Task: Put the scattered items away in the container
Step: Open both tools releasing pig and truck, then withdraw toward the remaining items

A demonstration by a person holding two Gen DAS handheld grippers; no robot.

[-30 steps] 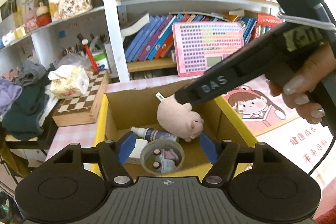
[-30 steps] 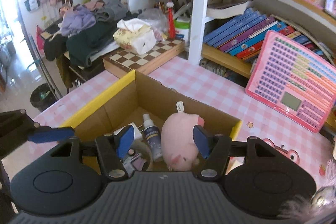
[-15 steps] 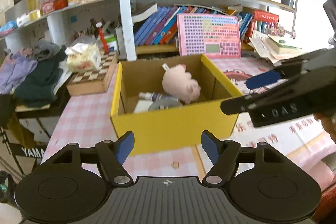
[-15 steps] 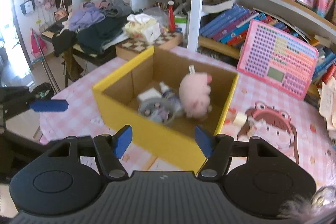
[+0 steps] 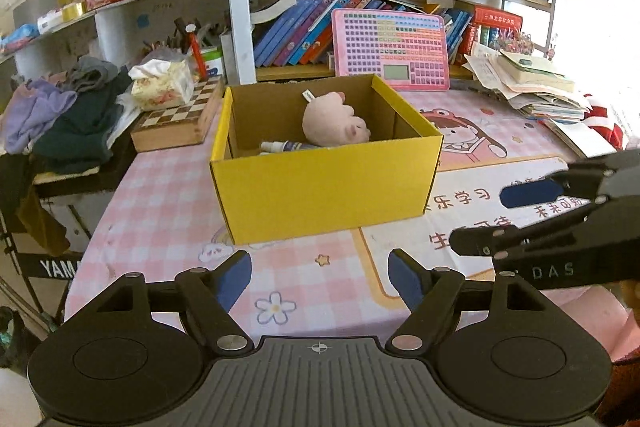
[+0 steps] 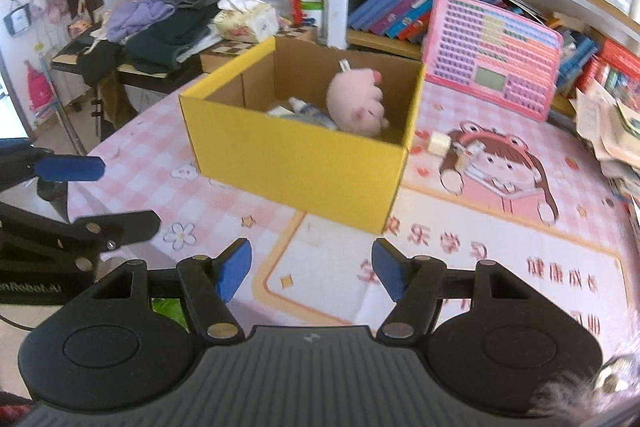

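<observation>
While both tools sit back from the yellow box [image 5: 326, 183], nothing is being carried: left hand-held gripper [image 5: 320, 277] has its jaws spread with only counter [image 5: 168, 195] between the blue pads, right hand-held gripper [image 6: 310, 269] likewise spread and empty.

Box stands mid-counter, open top up, long axis running roughly left-right in the left view, near face toward the camera. Inside: pink plush pig [image 5: 334, 125] at the far right part of the box, lying on its side, snout toward the right and near, white tag sticking up at the far left end; its long axis runs about left-right. Small spray bottle [image 5: 286, 146] lies flat just left of the pig, touching or almost touching it (hard to tell), cap end pointing left, axis left-right.

Two small bits still sit outside on the counter in the right view: a cream cube [image 6: 438, 143] just right of the box's right near corner, and a small pale piece [image 6: 466, 157] beside it (too blurred to name).

Risks, as a judgement:
- cube is close to the box wall, so a spread jaw could clip the cardboard and shove the box.
- small, low pieces on a printed mat are easy to miss or flick away on closing.
- the two tools are near each other low in the frame; reaching together could knock them.
- pig sits high and could be bumped out by a careless drop.
</observation>
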